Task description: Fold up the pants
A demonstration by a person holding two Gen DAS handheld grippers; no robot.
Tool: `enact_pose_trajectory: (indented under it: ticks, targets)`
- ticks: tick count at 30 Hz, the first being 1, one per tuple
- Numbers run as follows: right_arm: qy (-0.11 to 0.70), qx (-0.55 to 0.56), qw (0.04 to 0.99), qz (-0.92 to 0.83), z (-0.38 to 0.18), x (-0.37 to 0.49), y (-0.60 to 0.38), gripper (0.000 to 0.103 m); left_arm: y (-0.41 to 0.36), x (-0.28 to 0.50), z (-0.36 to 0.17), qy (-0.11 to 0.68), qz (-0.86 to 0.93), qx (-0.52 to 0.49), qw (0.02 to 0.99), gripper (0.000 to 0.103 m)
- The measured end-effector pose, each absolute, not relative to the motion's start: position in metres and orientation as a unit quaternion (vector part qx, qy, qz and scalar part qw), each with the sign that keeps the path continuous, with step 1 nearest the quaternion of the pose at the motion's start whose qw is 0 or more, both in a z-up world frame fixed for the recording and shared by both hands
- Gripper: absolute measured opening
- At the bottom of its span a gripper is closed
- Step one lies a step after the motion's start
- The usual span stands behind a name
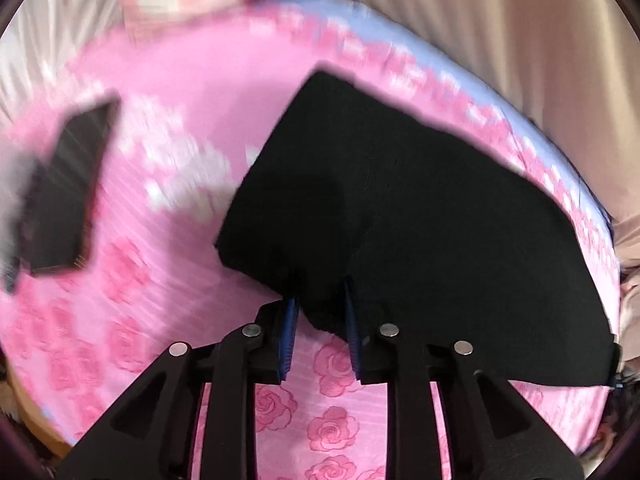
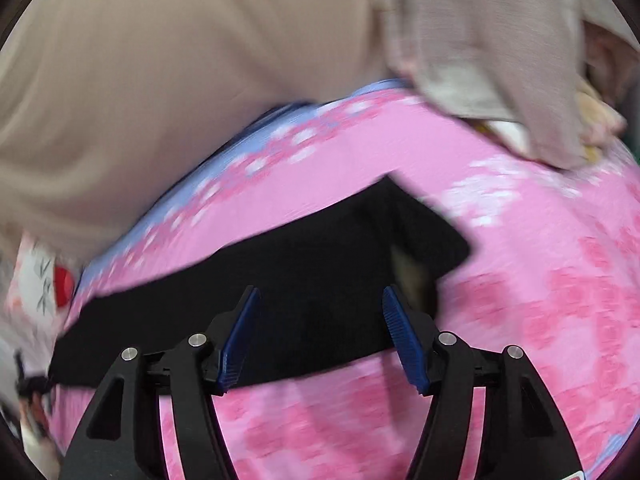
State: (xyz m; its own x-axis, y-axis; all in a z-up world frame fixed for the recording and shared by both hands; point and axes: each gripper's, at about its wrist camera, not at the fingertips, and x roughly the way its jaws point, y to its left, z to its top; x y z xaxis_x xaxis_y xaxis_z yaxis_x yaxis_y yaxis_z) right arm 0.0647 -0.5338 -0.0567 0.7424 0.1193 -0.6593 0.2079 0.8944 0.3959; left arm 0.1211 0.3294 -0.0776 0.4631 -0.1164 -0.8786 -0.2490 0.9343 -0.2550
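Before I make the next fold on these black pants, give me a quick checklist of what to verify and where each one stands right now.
1. Left gripper clamped on the black pants: ok, the fabric edge is bunched between its pads.
2. Right gripper free: ok, jaws apart, nothing pinched.
3. Pants lying flat on the pink sheet: cannot tell, the pictures are blurred.
4. Dark flat object clear of the pants: ok, apart to the side.
5. Far pants end neat: not ok, it gapes open.

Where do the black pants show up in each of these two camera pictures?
Left wrist view: black pants fill the centre and right, an edge pinched in the left gripper.
Right wrist view: black pants form a band across the middle.
Shared landmark: the pink rose-patterned sheet.
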Motion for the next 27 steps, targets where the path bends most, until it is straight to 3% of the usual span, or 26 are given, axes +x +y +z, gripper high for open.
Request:
enact_pose_trajectory:
  ticks: [11, 13, 17, 18, 19, 20, 23, 27]
  targets:
    - [0.405, 0.163, 0.898, 0.043, -0.065, 0.089, -0.453, 0.067, 0.342, 0.108, -0.052, 0.506, 0.036, -0.130, 0.852, 0.022]
    - [0.399, 0.167, 0.902, 0.012, -0.065, 0.084, -0.470, 0.068, 0.340, 0.088, -0.037, 0.486, 0.100, -0.087, 0.864, 0.034]
    - [0.381, 0.212, 0.896, -0.083, -0.065, 0.071, -0.538, 0.077, 0.321, 0.060, -0.007, 0.429, 0.154, -0.033, 0.889, 0.045]
    - [0.379, 0.209, 0.895, -0.108, -0.065, 0.070, -0.553, 0.078, 0.308, 0.056, -0.001, 0.413, 0.148, -0.029, 0.898, 0.059]
    - [0.380, 0.206, 0.892, -0.128, -0.066, 0.069, -0.568, 0.078, 0.298, 0.054, 0.003, 0.399, 0.144, -0.028, 0.905, 0.082]
    - [0.381, 0.209, 0.890, -0.137, -0.068, 0.070, -0.578, 0.079, 0.279, 0.052, 0.006, 0.374, 0.142, -0.027, 0.916, 0.093]
    - [0.386, 0.250, 0.876, -0.145, -0.080, 0.077, -0.611, 0.079, 0.228, 0.054, -0.002, 0.327, 0.143, 0.005, 0.934, 0.097]
    - [0.362, 0.234, 0.889, -0.154, -0.077, 0.084, -0.618, 0.079, 0.173, 0.065, -0.026, 0.332, 0.145, 0.040, 0.931, 0.097]
